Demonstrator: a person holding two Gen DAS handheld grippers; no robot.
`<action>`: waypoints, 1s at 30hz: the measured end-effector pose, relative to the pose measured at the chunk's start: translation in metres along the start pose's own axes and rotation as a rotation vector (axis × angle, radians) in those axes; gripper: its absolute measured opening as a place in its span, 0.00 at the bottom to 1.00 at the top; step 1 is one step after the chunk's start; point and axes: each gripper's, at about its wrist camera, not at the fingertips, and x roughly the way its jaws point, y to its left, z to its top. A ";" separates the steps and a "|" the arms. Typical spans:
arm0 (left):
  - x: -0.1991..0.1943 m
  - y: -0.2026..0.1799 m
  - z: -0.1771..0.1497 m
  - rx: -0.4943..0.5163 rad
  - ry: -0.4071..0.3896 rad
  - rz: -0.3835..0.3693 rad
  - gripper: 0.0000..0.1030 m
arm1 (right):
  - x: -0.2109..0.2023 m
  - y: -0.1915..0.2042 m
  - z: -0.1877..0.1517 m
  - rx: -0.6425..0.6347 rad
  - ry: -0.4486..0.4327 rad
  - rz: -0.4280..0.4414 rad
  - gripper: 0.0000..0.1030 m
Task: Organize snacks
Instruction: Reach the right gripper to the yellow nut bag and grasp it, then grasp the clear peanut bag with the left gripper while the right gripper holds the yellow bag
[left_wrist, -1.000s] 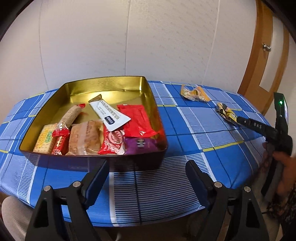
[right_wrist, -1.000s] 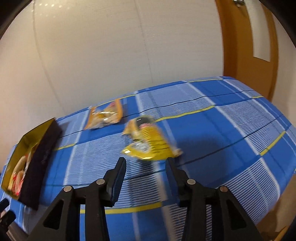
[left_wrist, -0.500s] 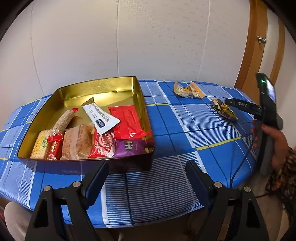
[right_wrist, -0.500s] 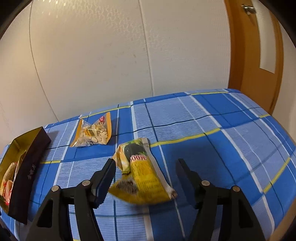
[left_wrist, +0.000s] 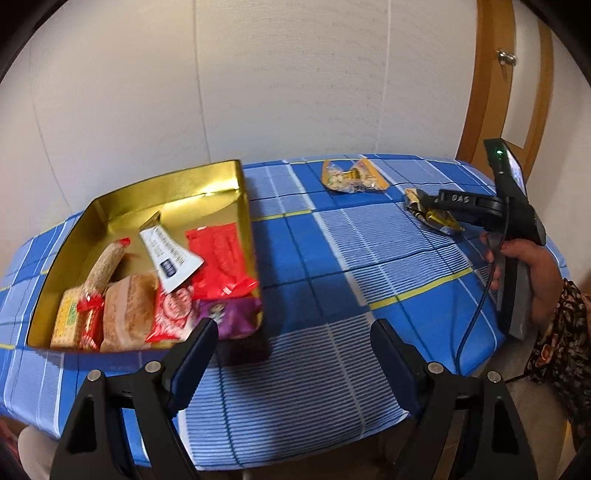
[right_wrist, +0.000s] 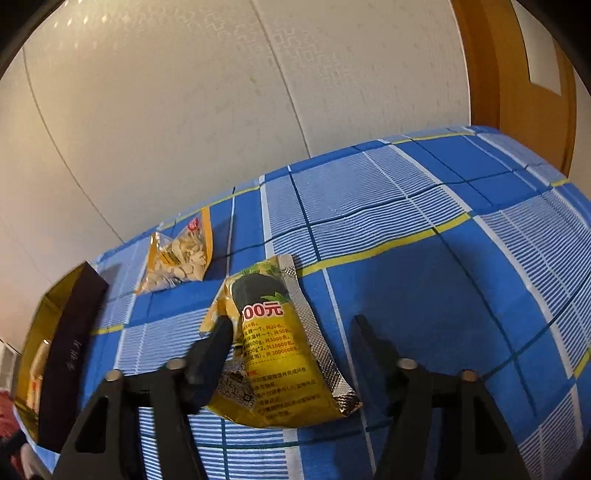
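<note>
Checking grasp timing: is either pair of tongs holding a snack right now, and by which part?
Nothing is held. The right tongs stand open around the yellow packet; the left tongs are open and empty.

A gold tin box (left_wrist: 221, 177) with dark outer walls sits on the left part of the blue checked cloth. It is open and holds many snacks packed at its near end: a yellow cracker pack (left_wrist: 66, 321), a small red candy (left_wrist: 88, 314), a brown bread pack (left_wrist: 127, 310), a long tan roll (left_wrist: 105, 264), a white pack (left_wrist: 170, 254), a flat red pack (left_wrist: 218, 258), a red-and-white pack (left_wrist: 173, 310) and a purple pack (left_wrist: 231, 314).

2 snacks lie outside the box. A clear bag of pale seeds with orange edges (right_wrist: 179, 254) lies flat near the wall. A yellow bag with a dark picture and silver edge (right_wrist: 280, 343) lies just beside it, nearer.
</note>
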 end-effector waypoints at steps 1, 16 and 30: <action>0.001 -0.003 0.003 0.006 -0.002 -0.002 0.82 | 0.000 0.004 -0.001 -0.018 0.004 -0.011 0.42; 0.055 -0.059 0.094 0.100 -0.004 -0.031 0.83 | -0.032 -0.043 -0.013 0.133 -0.020 -0.172 0.33; 0.176 -0.127 0.192 0.369 -0.058 0.120 0.91 | -0.036 -0.063 -0.015 0.196 0.002 -0.086 0.33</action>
